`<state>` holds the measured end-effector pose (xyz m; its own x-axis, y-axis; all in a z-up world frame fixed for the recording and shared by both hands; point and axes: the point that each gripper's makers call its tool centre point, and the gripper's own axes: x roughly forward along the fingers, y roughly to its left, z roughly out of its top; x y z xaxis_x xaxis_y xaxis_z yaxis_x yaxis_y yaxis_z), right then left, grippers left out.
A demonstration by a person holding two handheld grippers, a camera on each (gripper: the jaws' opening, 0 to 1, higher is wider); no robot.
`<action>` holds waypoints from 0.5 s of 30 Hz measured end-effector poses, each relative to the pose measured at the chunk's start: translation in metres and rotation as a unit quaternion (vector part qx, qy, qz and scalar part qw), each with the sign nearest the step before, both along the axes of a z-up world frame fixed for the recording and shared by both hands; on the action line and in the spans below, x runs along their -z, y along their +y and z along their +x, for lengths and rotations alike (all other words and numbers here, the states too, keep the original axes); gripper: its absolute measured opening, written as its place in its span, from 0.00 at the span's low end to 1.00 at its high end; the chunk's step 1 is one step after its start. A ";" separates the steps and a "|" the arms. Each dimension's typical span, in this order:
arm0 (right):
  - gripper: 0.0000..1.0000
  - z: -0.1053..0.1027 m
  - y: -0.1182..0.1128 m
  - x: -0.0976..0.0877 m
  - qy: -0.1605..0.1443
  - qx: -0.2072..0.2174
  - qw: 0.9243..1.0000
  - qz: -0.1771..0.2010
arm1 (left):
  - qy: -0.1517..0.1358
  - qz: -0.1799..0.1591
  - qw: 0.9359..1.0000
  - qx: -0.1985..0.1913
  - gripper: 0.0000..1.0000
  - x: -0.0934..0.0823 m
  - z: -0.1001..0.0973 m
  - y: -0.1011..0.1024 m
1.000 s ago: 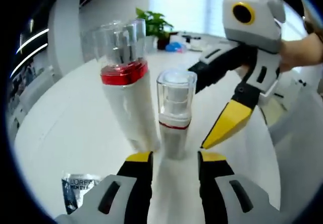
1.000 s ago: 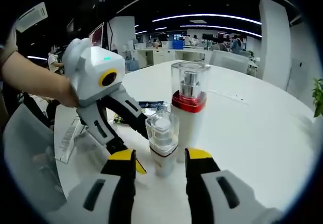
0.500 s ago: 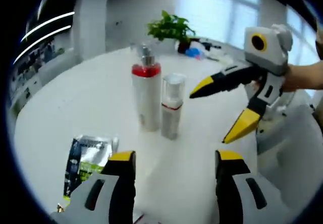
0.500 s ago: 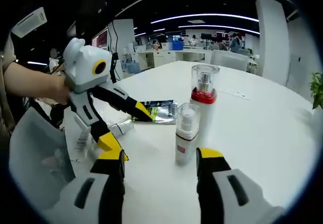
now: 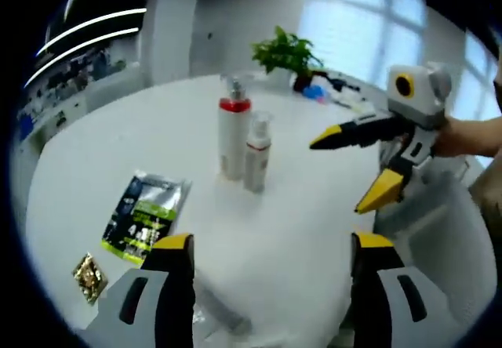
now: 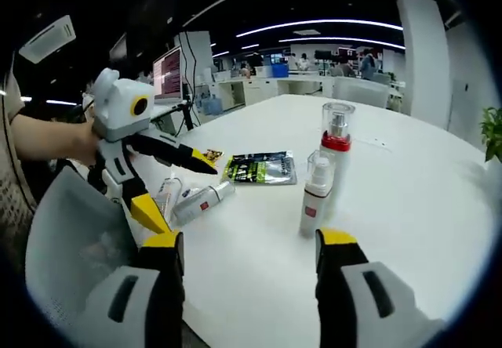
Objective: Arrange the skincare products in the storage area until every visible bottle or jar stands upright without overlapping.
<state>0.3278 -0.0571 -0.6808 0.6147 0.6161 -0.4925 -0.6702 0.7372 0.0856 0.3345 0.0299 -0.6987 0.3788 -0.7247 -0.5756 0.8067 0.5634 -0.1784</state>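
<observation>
Two bottles stand upright side by side on the white round table [image 5: 94, 152]: a tall white one with a red band [image 5: 232, 138] [image 6: 336, 156] and a shorter pump bottle with a clear cap [image 5: 256, 154] [image 6: 316, 195]. A small white tube with a red label [image 6: 202, 203] lies on its side near the table's edge. My left gripper [image 5: 273, 242] [image 6: 179, 193] is open and holds nothing, well back from the bottles. My right gripper [image 6: 249, 239] [image 5: 345, 172] is open too, also clear of them.
A black and green sachet [image 5: 147, 217] [image 6: 260, 168] lies flat on the table, with a small gold packet [image 5: 90, 276] [image 6: 212, 156] beside it. A potted plant [image 5: 286, 50] stands at the far edge. A grey chair [image 6: 70, 246] sits by the table.
Both grippers have drawn back from the two bottles, with their jaws spread wider. The bottles stay upright and now look small. The sachet and the lying tube have come into view.
</observation>
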 end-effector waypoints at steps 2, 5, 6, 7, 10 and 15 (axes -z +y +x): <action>0.70 -0.007 0.001 -0.002 0.001 0.002 1.000 0.006 | 0.005 -0.009 1.000 -0.013 0.80 -0.003 -0.008 0.006; 0.74 -0.015 0.001 -0.005 0.003 0.009 1.000 0.016 | 0.009 -0.019 0.999 -0.026 0.84 -0.009 -0.019 0.013; 0.76 -0.018 0.001 -0.006 0.004 0.011 1.000 0.019 | 0.011 -0.022 0.999 -0.029 0.86 -0.010 -0.023 0.015; 0.77 -0.021 0.001 -0.007 0.004 0.012 1.000 0.020 | 0.012 -0.023 0.999 -0.034 0.86 -0.012 -0.028 0.018; 0.79 -0.029 0.002 -0.012 0.003 0.015 0.999 0.028 | 0.015 -0.036 0.998 -0.050 0.90 -0.018 -0.040 0.023; 0.85 -0.039 0.003 -0.023 -0.002 0.026 0.999 0.048 | 0.016 -0.045 0.996 -0.075 0.97 -0.026 -0.058 0.033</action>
<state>0.2889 -0.0540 -0.6580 0.6484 0.6278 -0.4306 -0.6319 0.7593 0.1555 0.2769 0.0631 -0.6729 0.4696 -0.7099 -0.5249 0.7073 0.6583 -0.2574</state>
